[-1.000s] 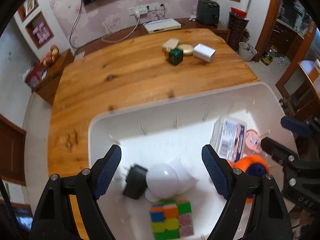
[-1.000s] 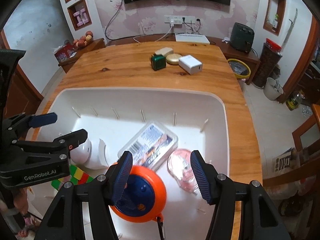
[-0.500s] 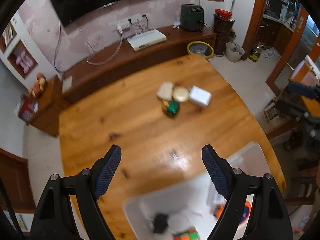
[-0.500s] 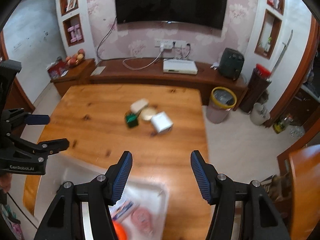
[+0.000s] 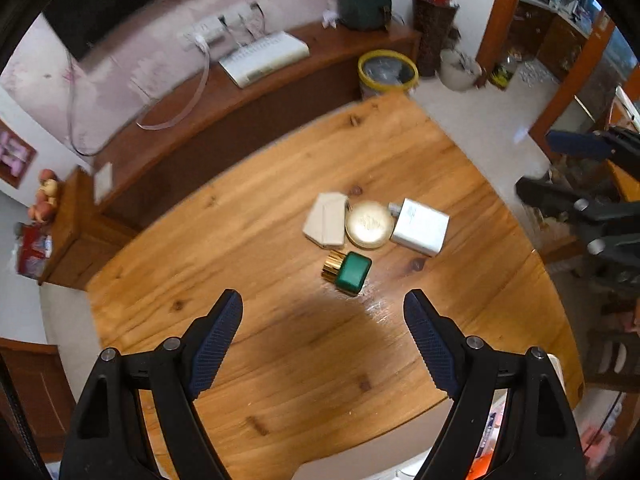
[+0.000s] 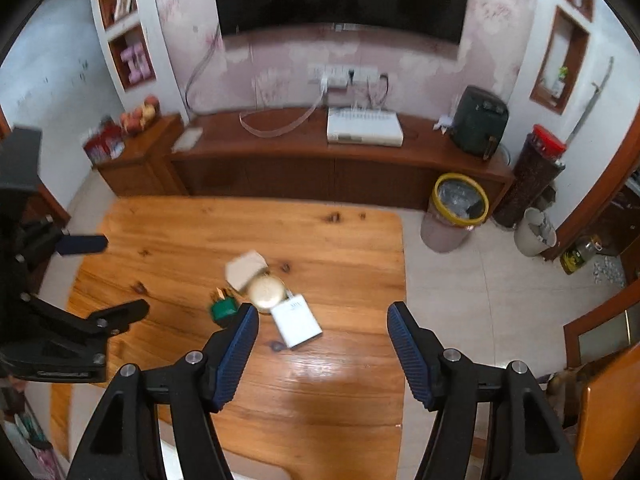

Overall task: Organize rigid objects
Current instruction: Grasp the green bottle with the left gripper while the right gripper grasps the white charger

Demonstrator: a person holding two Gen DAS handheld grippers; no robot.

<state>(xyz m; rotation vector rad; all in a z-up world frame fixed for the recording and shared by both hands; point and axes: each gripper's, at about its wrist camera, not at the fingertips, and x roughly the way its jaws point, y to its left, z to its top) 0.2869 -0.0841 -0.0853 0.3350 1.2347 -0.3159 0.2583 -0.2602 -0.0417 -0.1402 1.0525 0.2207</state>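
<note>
Left wrist view: left gripper (image 5: 323,312) spread, empty — centre-frame green box (image 5: 353,272) looks rigid, light; pinch its flat sides.

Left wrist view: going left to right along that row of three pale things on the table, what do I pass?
Beige box → round gold tin → white charger.

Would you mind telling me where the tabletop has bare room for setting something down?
Bare wood lies between the left gripper and the green box, and left of the beige box. It is crowded where these meet the gold tin and white adapter.
</note>
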